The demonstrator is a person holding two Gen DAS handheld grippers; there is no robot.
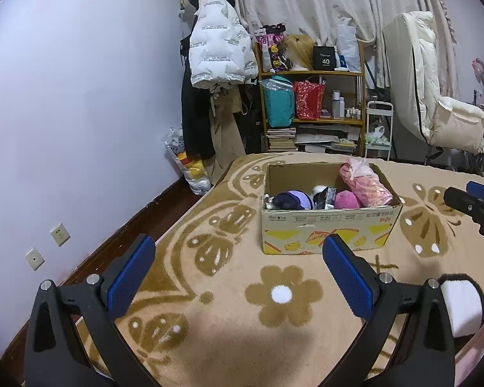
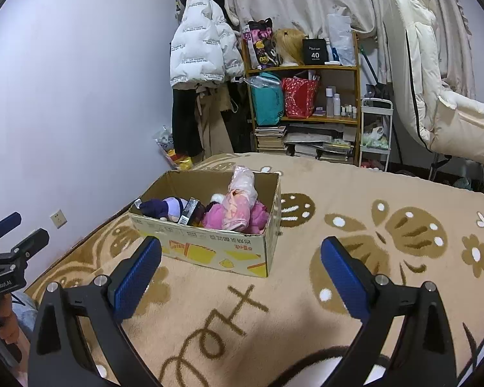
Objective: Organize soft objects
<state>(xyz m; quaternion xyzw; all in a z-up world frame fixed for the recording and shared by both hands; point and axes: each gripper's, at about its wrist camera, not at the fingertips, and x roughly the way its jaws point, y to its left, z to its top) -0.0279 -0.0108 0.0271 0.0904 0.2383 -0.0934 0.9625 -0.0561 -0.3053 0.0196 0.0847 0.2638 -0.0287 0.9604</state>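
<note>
An open cardboard box stands on the flower-patterned blanket. Inside it lie a purple plush, a dark small carton, a magenta soft piece and a pink plastic-wrapped bundle. My left gripper hovers open over the blanket in front of the box, holding nothing. To the box's right, my right gripper is open and empty too. A white fuzzy item with a dark edge lies near the left gripper's right finger.
The blanket covers a bed whose left edge drops to a dark floor strip along the wall. Behind the bed are hung coats, a cluttered wooden shelf and a white padded chair. A hand holds the left gripper.
</note>
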